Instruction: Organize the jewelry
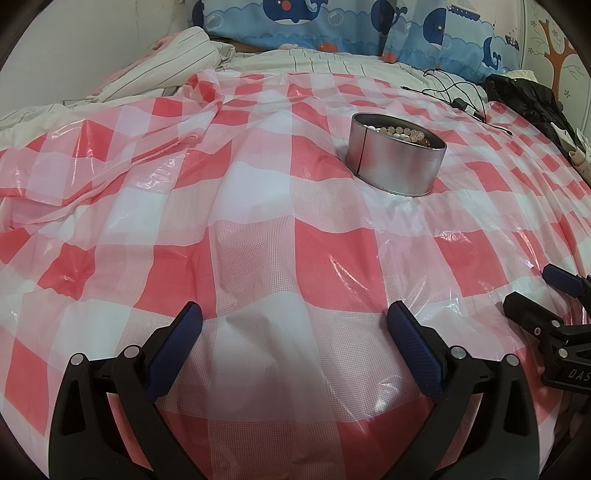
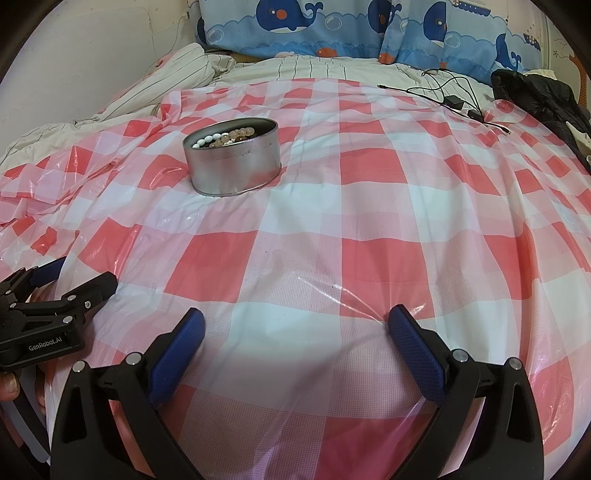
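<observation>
left gripper [image 1: 294, 325] spread wide, holding nothing | round tin [image 2: 232, 158] of bead bracelets [image 2: 227, 137] sits up ahead on the slick checkered sheet [image 2: 369, 206], so nudge it and it probably tips | right gripper [image 2: 296, 326] gaping, empty too

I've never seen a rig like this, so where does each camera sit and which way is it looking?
Left wrist: on the left gripper, facing forward over the checkered sheet; its open fingers show, the right gripper at the right edge.
Right wrist: on the right gripper, facing likewise; the left gripper at the left edge.
Shared: the tin of beads, pillows.
</observation>
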`<state>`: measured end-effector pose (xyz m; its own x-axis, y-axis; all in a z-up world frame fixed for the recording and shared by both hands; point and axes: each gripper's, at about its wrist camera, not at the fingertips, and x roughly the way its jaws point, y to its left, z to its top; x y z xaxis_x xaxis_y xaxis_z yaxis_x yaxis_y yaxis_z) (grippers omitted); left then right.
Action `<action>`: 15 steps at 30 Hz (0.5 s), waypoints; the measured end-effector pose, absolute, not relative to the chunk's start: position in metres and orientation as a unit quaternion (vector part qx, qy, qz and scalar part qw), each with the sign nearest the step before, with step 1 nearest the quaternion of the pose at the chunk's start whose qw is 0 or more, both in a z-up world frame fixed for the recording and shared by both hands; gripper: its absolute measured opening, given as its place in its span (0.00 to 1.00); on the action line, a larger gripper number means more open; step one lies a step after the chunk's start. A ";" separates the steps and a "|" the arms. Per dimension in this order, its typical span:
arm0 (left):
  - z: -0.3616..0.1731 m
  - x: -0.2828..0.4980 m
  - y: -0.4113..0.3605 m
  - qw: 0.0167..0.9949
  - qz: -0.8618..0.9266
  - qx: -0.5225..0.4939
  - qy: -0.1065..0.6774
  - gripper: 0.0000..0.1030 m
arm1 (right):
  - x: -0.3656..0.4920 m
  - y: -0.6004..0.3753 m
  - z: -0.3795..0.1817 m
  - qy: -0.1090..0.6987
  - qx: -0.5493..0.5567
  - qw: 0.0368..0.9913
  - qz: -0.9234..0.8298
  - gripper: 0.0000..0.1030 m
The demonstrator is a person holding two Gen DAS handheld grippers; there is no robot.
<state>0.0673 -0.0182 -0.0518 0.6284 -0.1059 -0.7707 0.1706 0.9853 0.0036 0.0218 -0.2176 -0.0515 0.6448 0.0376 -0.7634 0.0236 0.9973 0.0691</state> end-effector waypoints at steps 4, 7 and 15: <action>-0.052 0.068 -0.018 0.901 -0.076 0.040 0.425 0.93 | 0.022 -0.218 -0.051 0.422 0.036 0.906 0.004 0.93; -0.052 0.068 -0.018 0.901 -0.076 0.039 0.425 0.93 | 0.022 -0.218 -0.052 0.422 0.036 0.906 0.003 0.93; -0.052 0.068 -0.017 0.901 -0.075 0.041 0.426 0.93 | 0.022 -0.218 -0.051 0.422 0.034 0.906 0.001 0.93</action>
